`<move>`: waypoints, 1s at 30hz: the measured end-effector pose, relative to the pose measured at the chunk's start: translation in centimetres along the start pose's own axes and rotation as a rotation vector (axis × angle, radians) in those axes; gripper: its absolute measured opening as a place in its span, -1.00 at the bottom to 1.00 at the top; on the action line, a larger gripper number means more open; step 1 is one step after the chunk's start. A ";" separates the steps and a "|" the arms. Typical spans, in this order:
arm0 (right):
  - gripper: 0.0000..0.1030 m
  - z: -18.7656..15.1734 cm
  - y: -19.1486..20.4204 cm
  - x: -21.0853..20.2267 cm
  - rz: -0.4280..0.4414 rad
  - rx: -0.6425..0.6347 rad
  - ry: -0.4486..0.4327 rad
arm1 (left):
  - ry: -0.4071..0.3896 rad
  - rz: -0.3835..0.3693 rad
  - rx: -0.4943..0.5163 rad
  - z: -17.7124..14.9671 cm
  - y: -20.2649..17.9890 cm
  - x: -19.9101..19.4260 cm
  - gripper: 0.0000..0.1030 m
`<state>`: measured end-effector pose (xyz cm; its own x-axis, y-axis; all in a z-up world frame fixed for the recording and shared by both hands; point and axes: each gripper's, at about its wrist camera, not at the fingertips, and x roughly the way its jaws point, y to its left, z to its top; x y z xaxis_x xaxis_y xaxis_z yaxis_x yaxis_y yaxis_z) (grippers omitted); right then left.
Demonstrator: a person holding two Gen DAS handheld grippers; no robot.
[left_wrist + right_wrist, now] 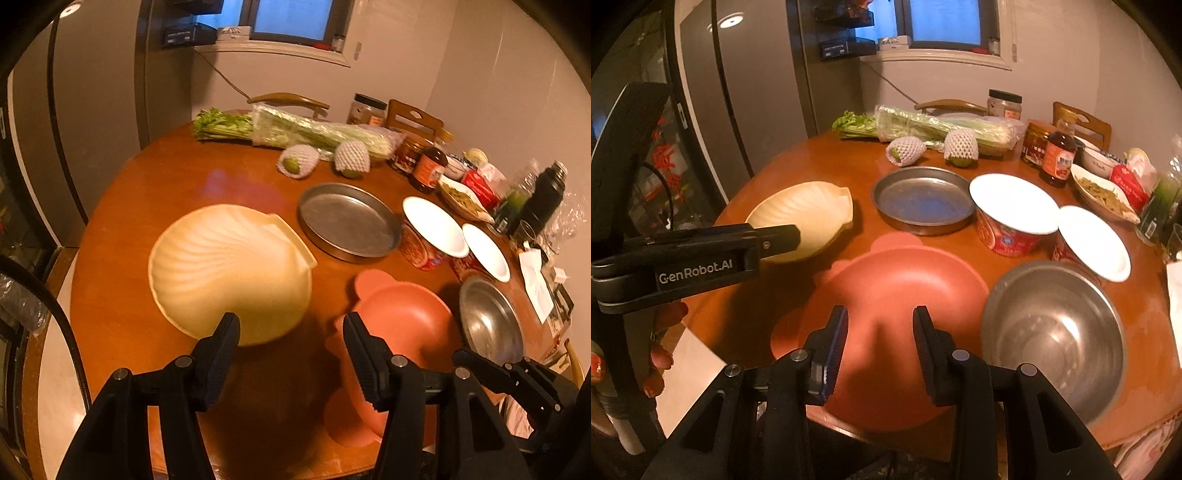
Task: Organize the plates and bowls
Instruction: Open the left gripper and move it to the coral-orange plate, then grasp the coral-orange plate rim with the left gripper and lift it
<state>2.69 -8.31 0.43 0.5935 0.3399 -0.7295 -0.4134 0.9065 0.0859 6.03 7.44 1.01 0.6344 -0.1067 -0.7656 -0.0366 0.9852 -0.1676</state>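
Both hand-held grippers, left [291, 328] and right [880, 321], jaws apart, empty. My worry: pink bowl [897, 295] overhangs desk [147, 177] edge; clumsy nudge tips it.

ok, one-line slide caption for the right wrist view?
Right gripper open above pink bowl, steel bowl beside it on the round table.

light: dim, warm orange | source: ceiling lamp reflected on fridge [738, 92] | shadows: soft under grippers | blur: slight | edges: strong fisheye bending, black corners
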 end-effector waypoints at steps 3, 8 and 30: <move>-0.27 -1.0 -0.3 -0.6 0.011 0.011 0.002 | 0.014 -0.003 0.011 -0.7 -0.7 0.1 0.12; -0.27 -2.3 -0.8 -2.1 0.019 0.022 -0.004 | 0.025 -0.015 0.029 -1.3 -1.7 0.2 0.12; -0.25 -4.9 -3.7 -1.4 -0.003 0.171 0.055 | 0.088 -0.001 0.087 -2.6 -3.8 2.4 0.12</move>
<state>-0.04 -13.39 -2.17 0.5539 0.3271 -0.7657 -0.2856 0.9385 0.1943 5.74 3.07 -1.79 0.5640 -0.1157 -0.8176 0.0339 0.9925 -0.1171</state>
